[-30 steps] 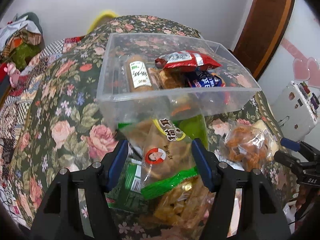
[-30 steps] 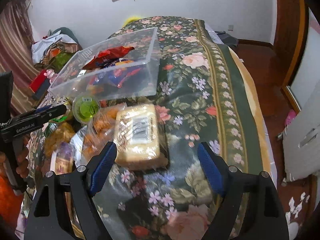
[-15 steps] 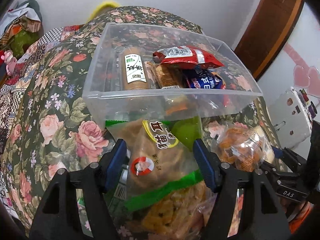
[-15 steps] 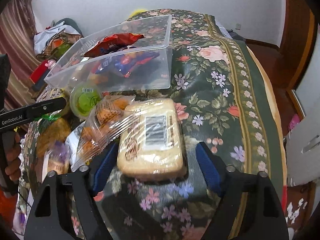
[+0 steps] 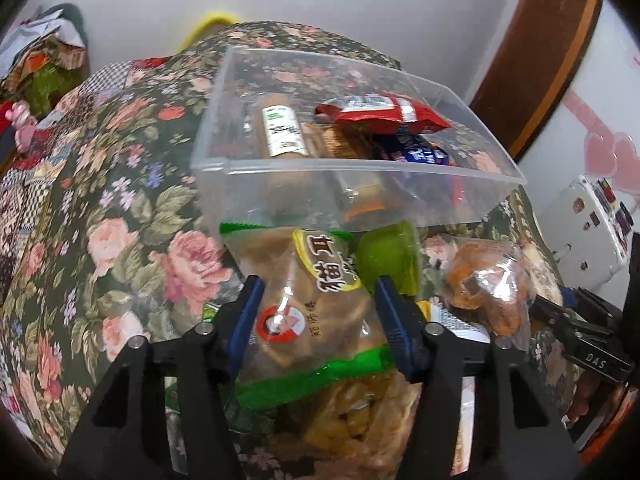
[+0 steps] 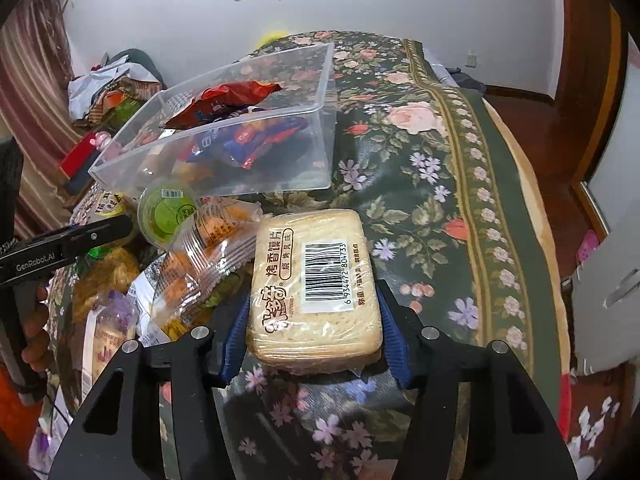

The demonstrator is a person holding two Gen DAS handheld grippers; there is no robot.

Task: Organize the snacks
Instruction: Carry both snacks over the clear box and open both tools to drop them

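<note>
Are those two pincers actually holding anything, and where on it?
Left gripper squeezes the green-banded snack bag across its middle; right gripper clamps the yellow cracker pack by its near end's sides.

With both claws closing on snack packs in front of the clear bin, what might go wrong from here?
The left claw has just closed on a soft snack bag; its brittle contents may crush. The right claw, also just closed, holds only the near end of the toast pack, so it may droop or slip. The clear bin sits close ahead; a low lift could bump its wall.
</note>
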